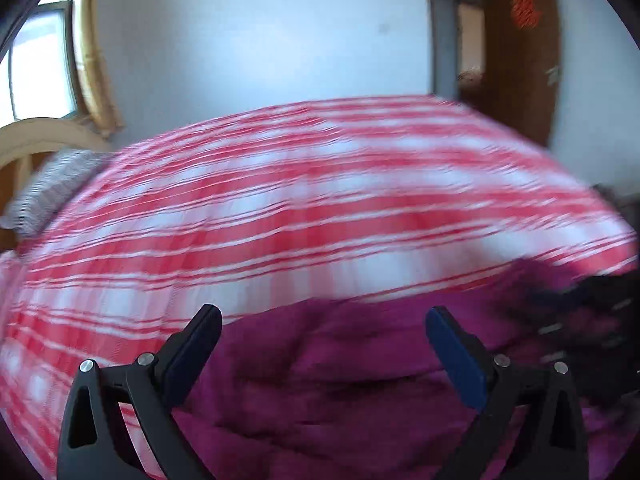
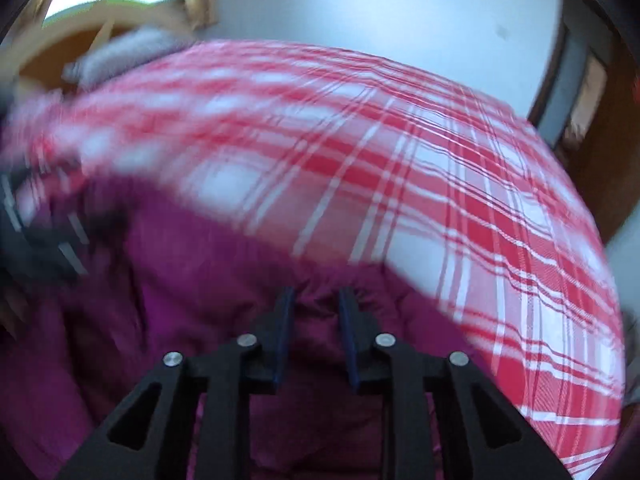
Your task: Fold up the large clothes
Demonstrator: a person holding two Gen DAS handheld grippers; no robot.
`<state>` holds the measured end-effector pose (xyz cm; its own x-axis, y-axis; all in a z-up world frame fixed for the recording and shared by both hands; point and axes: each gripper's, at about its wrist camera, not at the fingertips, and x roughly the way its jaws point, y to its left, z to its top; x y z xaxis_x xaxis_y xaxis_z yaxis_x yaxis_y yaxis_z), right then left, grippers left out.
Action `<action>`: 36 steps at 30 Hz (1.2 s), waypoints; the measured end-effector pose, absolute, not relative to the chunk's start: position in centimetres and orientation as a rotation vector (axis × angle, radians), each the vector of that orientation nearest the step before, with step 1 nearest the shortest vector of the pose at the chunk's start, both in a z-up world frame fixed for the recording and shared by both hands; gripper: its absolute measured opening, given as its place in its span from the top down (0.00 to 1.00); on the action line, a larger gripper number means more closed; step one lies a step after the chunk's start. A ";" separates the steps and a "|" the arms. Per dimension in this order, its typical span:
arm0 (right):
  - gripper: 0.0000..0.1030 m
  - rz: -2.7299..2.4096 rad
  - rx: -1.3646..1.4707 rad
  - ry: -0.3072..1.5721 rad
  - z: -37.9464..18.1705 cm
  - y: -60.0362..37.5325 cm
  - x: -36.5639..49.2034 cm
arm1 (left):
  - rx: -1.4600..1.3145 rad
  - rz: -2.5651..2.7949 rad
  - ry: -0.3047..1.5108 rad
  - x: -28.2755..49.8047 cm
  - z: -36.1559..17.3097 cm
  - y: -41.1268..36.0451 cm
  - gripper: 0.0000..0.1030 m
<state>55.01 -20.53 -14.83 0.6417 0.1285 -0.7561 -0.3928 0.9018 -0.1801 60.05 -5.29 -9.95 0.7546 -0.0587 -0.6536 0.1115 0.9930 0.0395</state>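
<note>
Spread over the checked bedsheet (image 1: 280, 208), the magenta garment (image 1: 320, 380) lies flat for folding; left gripper (image 1: 324, 316) gapes wide at 6 o'clock — right gripper (image 2: 316, 300) nearly closed, fabric seemingly unpinched.

The bed (image 2: 460, 184) with its red-and-white checked cover lies bare beyond the magenta garment (image 2: 224, 320), leaving free passage there. At the bed's head, a grey pillow (image 1: 52, 188) and wooden headboard (image 1: 36, 136) block the way. A white wall (image 1: 260, 40) closes the bed's far side.
</note>
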 end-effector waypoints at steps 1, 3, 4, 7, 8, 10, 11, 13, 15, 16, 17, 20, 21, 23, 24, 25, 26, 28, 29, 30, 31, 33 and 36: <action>0.76 0.299 -0.344 0.815 -15.0 -20.8 54.6 | 0.035 -0.139 0.729 60.2 -9.7 -6.1 0.01; 0.76 0.300 -0.313 0.814 -14.8 -21.5 54.7 | 0.021 -0.163 0.779 61.1 -10.6 -7.3 0.01; 0.76 0.298 -0.298 0.816 -14.8 -21.6 54.9 | 0.045 -0.153 0.818 61.8 -12.0 -8.1 0.01; 0.76 0.294 -0.278 0.814 -15.1 -21.8 54.9 | 0.130 -0.049 0.940 63.5 -16.2 -8.6 0.01; 0.76 0.294 -0.278 0.811 -15.3 -21.5 55.3 | 0.112 -0.040 0.971 63.9 -17.2 -8.1 0.01; 0.76 0.295 -0.273 0.806 -15.5 -21.3 55.5 | 0.016 -0.064 0.983 64.1 -18.0 -6.9 0.01; 0.76 0.298 -0.265 0.809 -15.5 -21.4 55.6 | 0.013 -0.064 0.980 64.1 -18.1 -6.9 0.01; 0.76 0.296 -0.254 0.823 -15.8 -21.4 56.0 | 0.039 -0.043 0.959 63.9 -18.4 -7.5 0.01; 0.76 0.291 -0.245 0.837 -16.0 -21.4 56.3 | 0.051 -0.026 0.952 63.9 -18.4 -7.8 0.01; 0.76 0.287 -0.244 0.841 -16.1 -21.4 56.4 | 0.050 -0.020 0.949 64.0 -18.5 -7.8 0.01; 0.76 0.284 -0.247 0.845 -16.2 -21.3 56.5 | 0.048 -0.015 0.943 64.0 -18.5 -7.9 0.01; 0.76 0.277 -0.253 0.849 -16.3 -21.2 56.5 | 0.039 -0.017 0.931 63.8 -18.5 -7.5 0.01; 0.76 0.276 -0.253 0.849 -16.3 -21.2 56.5 | 0.036 -0.018 0.929 63.8 -18.5 -7.4 0.01; 0.76 0.276 -0.252 0.851 -16.4 -21.1 56.6 | 0.036 -0.018 0.928 63.7 -18.5 -7.3 0.01; 0.76 0.276 -0.250 0.852 -16.4 -21.2 56.6 | 0.033 -0.020 0.928 63.7 -18.6 -7.3 0.01; 0.76 0.277 -0.247 0.853 -16.4 -21.2 56.6 | 0.034 -0.020 0.928 63.8 -18.6 -7.3 0.01; 0.76 0.279 -0.244 0.854 -16.4 -21.3 56.7 | 0.035 -0.019 0.927 63.8 -18.6 -7.3 0.01; 0.76 0.280 -0.239 0.855 -16.4 -21.3 56.7 | 0.032 -0.020 0.925 63.7 -18.6 -7.3 0.01; 0.76 0.280 -0.238 0.855 -16.5 -21.3 56.7 | 0.032 -0.020 0.925 63.8 -18.6 -7.3 0.01; 0.76 0.280 -0.237 0.856 -16.5 -21.4 56.7 | 0.032 -0.020 0.924 63.8 -18.6 -7.3 0.01; 0.76 0.281 -0.233 0.856 -16.5 -21.4 56.7 | 0.033 -0.019 0.924 63.8 -18.6 -7.3 0.01; 0.76 0.281 -0.229 0.857 -16.5 -21.4 56.8 | 0.033 -0.019 0.923 63.8 -18.7 -7.2 0.01; 0.76 0.279 -0.232 0.858 -16.5 -21.3 56.8 | 0.033 -0.019 0.923 63.8 -18.7 -7.3 0.01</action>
